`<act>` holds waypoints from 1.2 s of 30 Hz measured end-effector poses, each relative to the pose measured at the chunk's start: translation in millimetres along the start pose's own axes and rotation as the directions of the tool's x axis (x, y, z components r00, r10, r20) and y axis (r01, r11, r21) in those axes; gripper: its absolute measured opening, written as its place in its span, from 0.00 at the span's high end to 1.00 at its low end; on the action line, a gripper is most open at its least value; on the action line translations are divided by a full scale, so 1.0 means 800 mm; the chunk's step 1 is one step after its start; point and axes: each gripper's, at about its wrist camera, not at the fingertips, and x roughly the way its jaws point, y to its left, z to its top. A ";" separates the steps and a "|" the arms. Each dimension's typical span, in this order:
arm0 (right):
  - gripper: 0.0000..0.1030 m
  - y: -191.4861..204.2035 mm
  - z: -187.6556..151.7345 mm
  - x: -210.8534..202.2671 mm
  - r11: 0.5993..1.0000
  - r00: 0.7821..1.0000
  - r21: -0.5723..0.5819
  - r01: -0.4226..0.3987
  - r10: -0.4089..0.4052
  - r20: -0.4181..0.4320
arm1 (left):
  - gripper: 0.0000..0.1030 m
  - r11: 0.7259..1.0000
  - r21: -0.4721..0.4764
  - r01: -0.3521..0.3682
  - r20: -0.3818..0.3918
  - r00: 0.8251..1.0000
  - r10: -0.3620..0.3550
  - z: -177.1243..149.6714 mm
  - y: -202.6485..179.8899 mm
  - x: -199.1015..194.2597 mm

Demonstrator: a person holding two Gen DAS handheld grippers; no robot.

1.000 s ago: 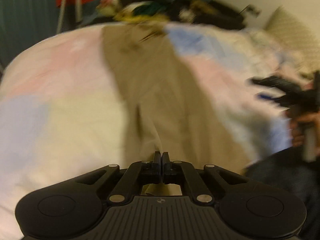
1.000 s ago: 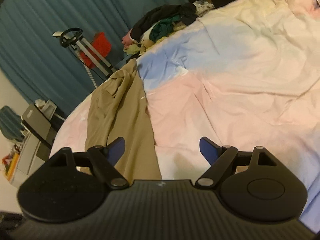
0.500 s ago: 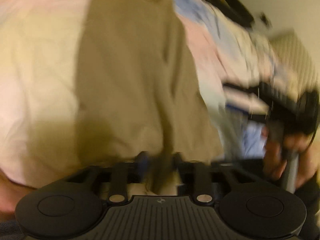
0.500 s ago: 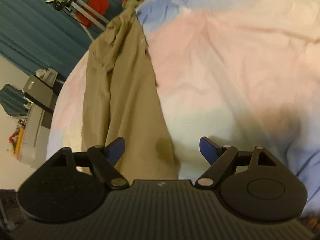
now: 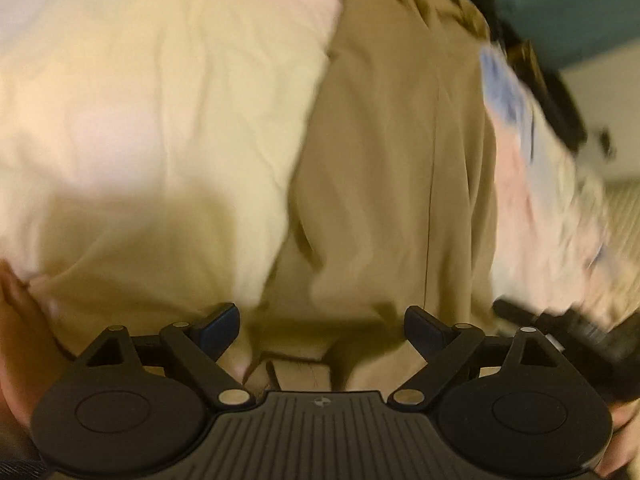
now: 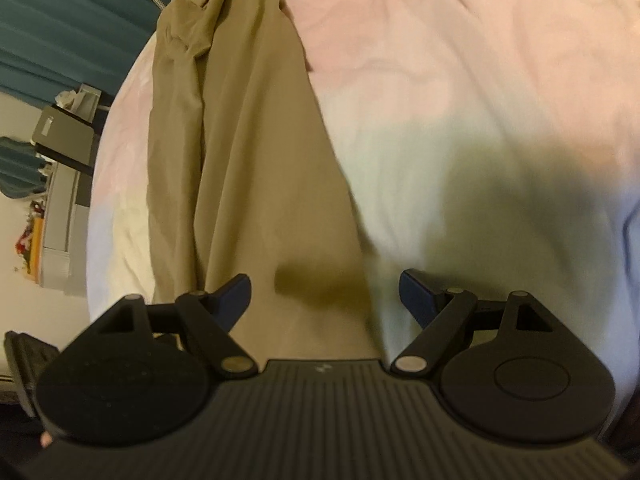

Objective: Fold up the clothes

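1. Bed cover (image 6: 480, 92), pastel patches of pink, cream and pale blue, rumpled, filling most of both views. Bears all the laundry seen.
2. Khaki garment (image 5: 392, 168), laid lengthwise on the cover as a long narrow strip; in the left wrist view running from 6 o'clock up to 1 o'clock, in the right wrist view (image 6: 248, 152) from 6 o'clock up to 11 o'clock. Far end bunched and creased; near end flat, reaching under both tools.
3. Teal curtain (image 6: 60, 32) at 10 o'clock in the right wrist view, behind the bed.
4. Grey cabinet (image 6: 60, 216) at 9 o'clock in the same view, beside the bed; contents too small to tell.
5. Dark heap of clothes (image 5: 552, 92) at 2 o'clock in the left wrist view, on the far edge of the cover, blurred.
6. Left gripper (image 5: 320, 326): jaws just opened, now spread wide; khaki cloth lies below and between them, no pad pressing on it.
7. Right gripper (image 6: 325, 290): jaws spread wide, nothing clamped; hem of the garment below the left finger, bare cover below the right. Also seen in the left wrist view at 4 o'clock (image 5: 532, 312), blurred.
8. No containers identifiable on the bed; no folded stack seen.
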 end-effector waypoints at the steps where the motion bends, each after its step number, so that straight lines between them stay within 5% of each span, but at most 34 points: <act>1: 0.20 0.000 -0.006 -0.002 1.000 1.000 0.009 -0.007 0.007 -0.004 | 0.07 1.000 0.006 0.001 -0.010 1.000 -0.001 0.000 -0.003 0.002; 3: 0.20 0.001 -0.019 -0.005 0.999 0.999 0.022 -0.027 0.028 -0.018 | 0.09 1.000 -0.017 0.019 -0.026 0.999 -0.019 -0.003 -0.001 0.003; 5: 0.23 -0.001 -0.030 -0.011 0.994 0.995 0.061 -0.089 0.091 -0.035 | 0.21 0.999 -0.032 0.025 -0.034 0.999 -0.026 -0.005 0.000 0.001; 7: 0.33 -0.005 -0.037 -0.018 0.982 0.986 0.107 -0.158 0.163 -0.040 | 0.50 0.999 -0.041 0.011 -0.028 1.000 -0.012 -0.012 -0.003 0.003; 9: 0.35 -0.006 -0.044 -0.024 0.974 0.980 0.118 -0.191 0.197 -0.037 | 0.67 0.997 -0.066 0.028 -0.042 0.999 -0.031 -0.016 -0.001 0.001; 10: 0.35 -0.003 -0.048 -0.025 0.979 0.983 0.106 -0.177 0.182 -0.039 | 0.77 0.996 -0.076 0.036 -0.048 0.998 -0.040 -0.018 0.001 0.000; 13: 0.37 0.012 -0.055 -0.021 0.994 0.993 0.034 -0.099 0.101 -0.064 | 0.87 0.993 -0.093 0.066 -0.036 0.997 -0.069 -0.024 0.007 0.002; 16: 0.57 0.029 -0.060 -0.021 0.999 0.997 -0.041 -0.009 0.006 -0.071 | 0.89 0.985 -0.127 0.116 0.001 0.993 -0.117 -0.031 0.026 -0.021; 19: 0.92 0.029 -0.065 -0.033 0.999 0.999 -0.043 0.015 -0.017 -0.042 | 0.89 0.967 -0.157 0.199 0.046 0.980 -0.195 -0.038 0.041 -0.047; 25: 0.95 0.046 -0.057 -0.116 0.993 0.987 -0.057 -0.108 0.114 0.115 | 0.94 0.926 -0.147 0.347 0.149 0.934 -0.326 -0.033 0.037 -0.118; 33: 0.95 0.080 -0.068 -0.241 0.950 0.903 -0.142 -0.280 0.310 0.299 | 0.94 0.849 -0.052 0.526 0.321 0.814 -0.485 -0.076 0.020 -0.230; 36: 0.95 0.073 -0.097 -0.256 0.938 0.887 -0.161 -0.306 0.343 0.311 | 0.94 0.833 -0.068 0.549 0.326 0.801 -0.502 -0.121 0.031 -0.238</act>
